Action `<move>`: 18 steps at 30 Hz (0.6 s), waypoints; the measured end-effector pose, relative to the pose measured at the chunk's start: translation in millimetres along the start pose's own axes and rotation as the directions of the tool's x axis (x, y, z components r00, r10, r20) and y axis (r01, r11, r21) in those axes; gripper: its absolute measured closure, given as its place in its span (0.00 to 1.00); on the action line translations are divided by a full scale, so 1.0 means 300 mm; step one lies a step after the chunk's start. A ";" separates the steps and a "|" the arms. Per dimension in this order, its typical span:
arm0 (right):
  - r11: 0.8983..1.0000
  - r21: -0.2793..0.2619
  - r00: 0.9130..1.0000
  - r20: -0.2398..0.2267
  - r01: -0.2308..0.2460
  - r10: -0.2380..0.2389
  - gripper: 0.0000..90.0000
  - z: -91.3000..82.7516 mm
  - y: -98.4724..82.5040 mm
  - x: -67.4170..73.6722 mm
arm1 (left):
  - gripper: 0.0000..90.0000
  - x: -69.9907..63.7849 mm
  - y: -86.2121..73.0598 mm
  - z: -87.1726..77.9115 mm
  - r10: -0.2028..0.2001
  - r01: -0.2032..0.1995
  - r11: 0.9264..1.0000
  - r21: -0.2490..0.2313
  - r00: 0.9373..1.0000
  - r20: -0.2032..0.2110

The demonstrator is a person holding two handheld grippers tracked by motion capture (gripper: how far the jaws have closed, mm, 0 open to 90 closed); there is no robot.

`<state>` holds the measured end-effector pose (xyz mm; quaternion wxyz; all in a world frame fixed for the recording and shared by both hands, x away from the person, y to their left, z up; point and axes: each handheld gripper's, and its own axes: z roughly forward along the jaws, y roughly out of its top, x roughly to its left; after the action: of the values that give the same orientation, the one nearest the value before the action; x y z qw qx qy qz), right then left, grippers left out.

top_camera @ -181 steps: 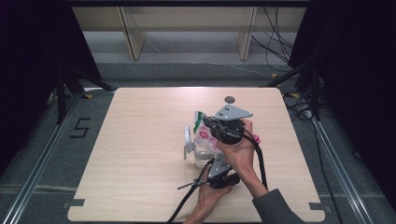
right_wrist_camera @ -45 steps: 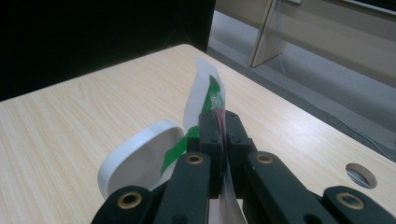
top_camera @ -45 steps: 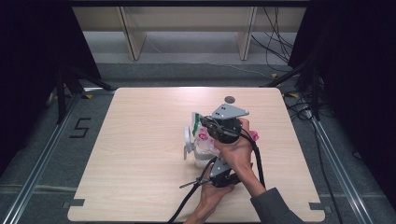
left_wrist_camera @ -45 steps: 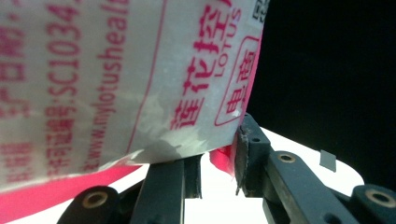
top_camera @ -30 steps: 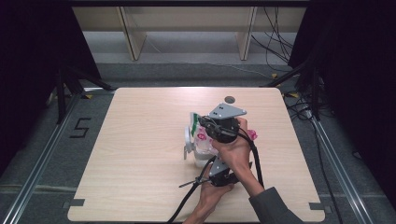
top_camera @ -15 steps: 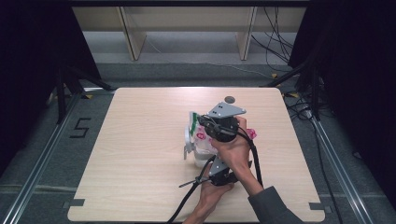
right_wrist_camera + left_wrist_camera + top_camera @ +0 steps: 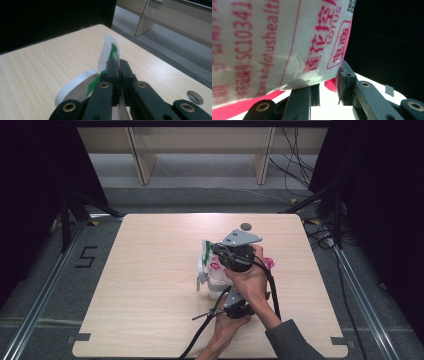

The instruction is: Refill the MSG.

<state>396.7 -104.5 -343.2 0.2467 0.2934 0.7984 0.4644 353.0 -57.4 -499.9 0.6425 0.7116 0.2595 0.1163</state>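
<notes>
A white plastic bag [image 7: 214, 270] with red print and a green patch stands at the middle of the table, held between both grippers. My right gripper [image 7: 215, 252] reaches in from the right and is shut on the bag's upright top flap [image 7: 108, 47]; its jaws [image 7: 117, 65] meet on the thin film. My left gripper [image 7: 224, 290] comes up from below, under the right hand. In the left gripper view the printed bag [image 7: 274, 45] hangs just over the jaws [image 7: 328, 82], and its red lower edge sits between the pads, which press on it.
A white round disc-shaped piece [image 7: 75, 85] leans by the bag on its left side [image 7: 201, 270]. The wooden table [image 7: 150, 270] has a small round hole [image 7: 245, 226] near its far edge. Black cables trail off the near edge. Dark curtains flank the table.
Since the oldest frame the right gripper and the bag's flap have shifted slightly left. Over the last second nothing visibly moved.
</notes>
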 end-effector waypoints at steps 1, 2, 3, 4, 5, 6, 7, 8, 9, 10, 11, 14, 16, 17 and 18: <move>1.000 0.001 1.000 -0.001 -0.008 0.008 1.00 0.001 0.000 0.002 | 0.82 0.001 0.000 0.001 -0.001 0.001 1.000 -0.002 1.000 0.001; 1.000 0.005 1.000 -0.006 -0.015 0.015 1.00 0.002 0.000 0.005 | 0.82 0.001 0.000 0.000 -0.001 0.001 1.000 0.000 1.000 0.000; 1.000 0.012 1.000 -0.009 -0.018 0.018 1.00 0.001 0.001 0.005 | 0.82 0.002 0.000 0.000 0.002 -0.002 1.000 0.001 1.000 0.000; 1.000 0.009 1.000 -0.007 -0.024 0.024 1.00 0.001 0.001 0.007 | 0.82 0.002 0.001 -0.001 0.003 -0.003 1.000 0.002 1.000 0.000; 1.000 0.004 1.000 -0.011 -0.005 0.005 1.00 0.002 0.003 0.003 | 0.82 0.003 0.002 -0.001 0.002 -0.002 1.000 0.003 1.000 -0.001; 1.000 0.005 1.000 -0.011 -0.003 0.003 1.00 0.001 0.003 0.003 | 0.82 0.003 0.003 -0.001 0.001 -0.001 1.000 0.002 1.000 0.000; 1.000 0.001 1.000 -0.011 -0.008 0.008 1.00 0.002 0.004 0.005 | 0.82 0.004 0.004 -0.001 0.001 -0.001 1.000 0.000 1.000 0.005; 1.000 0.007 1.000 -0.019 -0.008 0.008 1.00 0.001 0.006 0.006 | 0.82 0.004 0.004 -0.001 -0.002 0.002 1.000 -0.004 1.000 0.007; 1.000 0.004 1.000 -0.019 -0.006 0.006 1.00 0.001 0.007 0.005 | 0.82 0.005 0.006 -0.003 0.003 -0.003 1.000 0.000 1.000 -0.001; 1.000 0.005 1.000 -0.016 -0.011 0.011 1.00 0.001 0.008 0.007 | 0.82 0.005 0.006 0.000 -0.001 0.001 1.000 -0.009 1.000 0.003; 1.000 0.003 1.000 -0.012 -0.013 0.013 1.00 0.002 0.008 0.009 | 0.82 0.005 0.006 -0.001 -0.005 0.005 1.000 -0.003 1.000 -0.003; 1.000 0.012 1.000 -0.006 0.016 -0.016 1.00 0.007 0.009 0.009 | 0.82 0.004 0.005 0.003 -0.004 0.004 1.000 -0.009 1.000 -0.001; 1.000 0.022 1.000 -0.017 0.002 -0.002 1.00 0.008 0.008 0.009 | 0.82 0.001 0.005 0.002 0.003 -0.003 1.000 -0.005 1.000 -0.007; 1.000 0.020 1.000 -0.017 0.003 -0.003 1.00 0.008 0.008 0.008 | 0.82 -0.001 0.007 -0.001 0.004 -0.004 1.000 0.003 1.000 -0.011; 1.000 0.012 1.000 -0.016 0.010 -0.010 1.00 0.010 0.008 0.007 | 0.82 -0.001 0.007 0.000 0.004 -0.004 1.000 -0.004 1.000 -0.007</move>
<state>397.6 -100.2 -342.6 0.2410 0.2873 0.8044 0.4607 353.2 -57.7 -497.7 0.6426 0.7105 0.2602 0.1204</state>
